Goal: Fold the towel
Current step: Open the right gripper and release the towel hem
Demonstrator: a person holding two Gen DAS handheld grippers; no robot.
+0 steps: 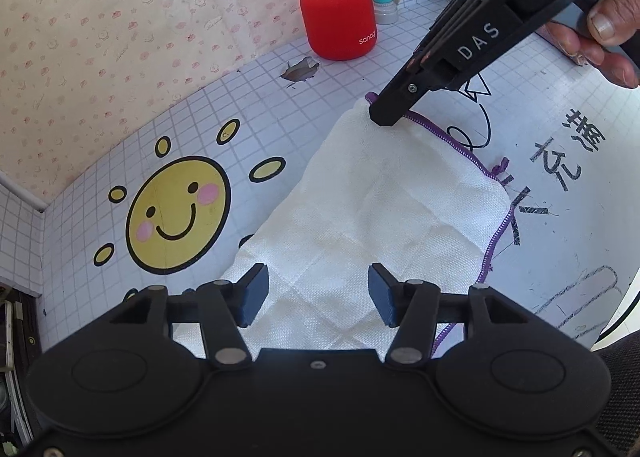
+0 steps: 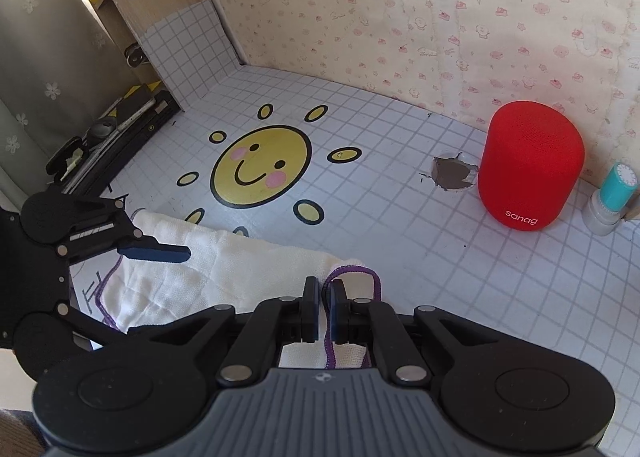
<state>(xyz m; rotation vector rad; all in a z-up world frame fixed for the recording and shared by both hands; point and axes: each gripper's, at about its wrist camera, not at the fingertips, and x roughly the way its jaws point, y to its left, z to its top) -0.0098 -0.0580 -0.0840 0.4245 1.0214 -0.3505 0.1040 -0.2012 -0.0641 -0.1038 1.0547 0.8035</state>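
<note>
**Observer:** Two grippers work one towel [image 1: 360, 225]. In the left wrist view, the white cloth with its purple hem lies across the middle of the frame on the gridded table [image 1: 240, 97], right of the printed sun [image 1: 178, 213]. The left gripper [image 1: 318, 295] at the bottom centre has its jaws parted, with cloth lying below the gap and neither pad pressing on it. At the upper right, the right gripper [image 1: 386, 115] has its jaws pinched onto the far hemmed corner.

**Checker:** Which way does the cloth run?

**Observer:** Its long axis goes from the bottom centre of that view up toward the upper right, the far end pointing roughly at the red speaker [image 1: 340, 21]. It looks already doubled over.

**Checker:** And the risk?

**Observer:** Probably the pinch. The right wrist view shows the jaws closed on little more than the purple edge loop, so a quick pull could let the corner slip out. With the left jaws holding nothing, the near end is loose too, and the whole cloth may drag and skew the fold. A wide swing could also bump the speaker, which stands on the table beyond the pinched corner.
</note>
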